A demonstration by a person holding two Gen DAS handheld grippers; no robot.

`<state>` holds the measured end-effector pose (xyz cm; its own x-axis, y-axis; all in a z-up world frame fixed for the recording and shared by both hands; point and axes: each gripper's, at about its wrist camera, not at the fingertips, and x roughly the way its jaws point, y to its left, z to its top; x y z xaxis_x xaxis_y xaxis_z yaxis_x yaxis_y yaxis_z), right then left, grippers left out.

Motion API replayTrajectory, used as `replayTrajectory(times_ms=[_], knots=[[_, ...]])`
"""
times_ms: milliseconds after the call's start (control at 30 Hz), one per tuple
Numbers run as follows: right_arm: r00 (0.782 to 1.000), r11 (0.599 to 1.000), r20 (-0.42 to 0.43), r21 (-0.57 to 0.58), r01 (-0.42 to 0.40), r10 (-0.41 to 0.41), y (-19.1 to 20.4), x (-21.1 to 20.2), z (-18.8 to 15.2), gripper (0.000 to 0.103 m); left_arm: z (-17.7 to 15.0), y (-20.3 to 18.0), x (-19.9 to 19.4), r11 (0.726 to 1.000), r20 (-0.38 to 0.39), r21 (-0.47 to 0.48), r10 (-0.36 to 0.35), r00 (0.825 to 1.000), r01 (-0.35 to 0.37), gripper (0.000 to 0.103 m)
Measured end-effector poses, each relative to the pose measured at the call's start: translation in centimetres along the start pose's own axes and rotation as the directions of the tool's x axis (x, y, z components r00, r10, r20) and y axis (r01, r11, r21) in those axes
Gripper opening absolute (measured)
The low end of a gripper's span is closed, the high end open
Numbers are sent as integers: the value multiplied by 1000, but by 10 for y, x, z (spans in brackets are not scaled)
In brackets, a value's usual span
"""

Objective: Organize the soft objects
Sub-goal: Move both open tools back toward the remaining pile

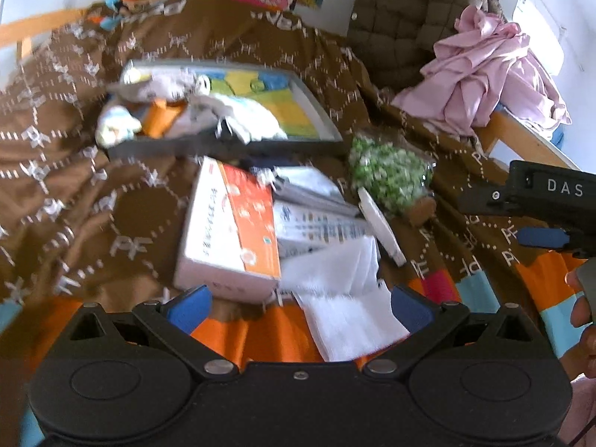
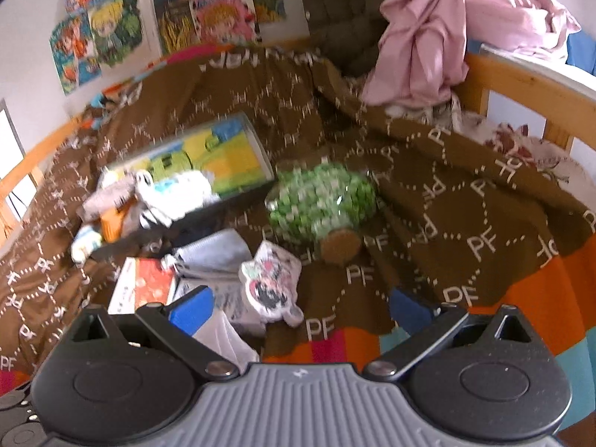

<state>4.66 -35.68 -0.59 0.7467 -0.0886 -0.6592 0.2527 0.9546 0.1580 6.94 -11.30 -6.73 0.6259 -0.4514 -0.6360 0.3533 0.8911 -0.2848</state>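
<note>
While both claws, left gripper (image 1: 298,307) and right gripper (image 2: 300,307), gape wide and empty, a white cloth (image 1: 342,298) lies between the left's fingers, an orange-white box (image 1: 231,231) beyond (blurred), then the soft-toy-filled tray (image 1: 320,111) farthest.

A home bedroom: a wooden-framed bed (image 2: 521,78) under a brown patterned blanket (image 2: 428,186), cartoon posters (image 2: 111,29) on the wall, pink clothing (image 2: 447,29) heaped nearby.
</note>
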Motion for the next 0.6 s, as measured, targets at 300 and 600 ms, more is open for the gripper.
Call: replayTrajectory(times_ms=[300, 600], knots=[[991, 998, -126, -42, -52, 46, 6, 29, 2, 103, -12, -2, 33, 990, -102, -81, -125, 987, 117, 102], [989, 968, -151, -245, -44, 6, 23, 63, 11, 103, -14, -1, 59, 979, -132, -114, -186, 974, 171, 102]])
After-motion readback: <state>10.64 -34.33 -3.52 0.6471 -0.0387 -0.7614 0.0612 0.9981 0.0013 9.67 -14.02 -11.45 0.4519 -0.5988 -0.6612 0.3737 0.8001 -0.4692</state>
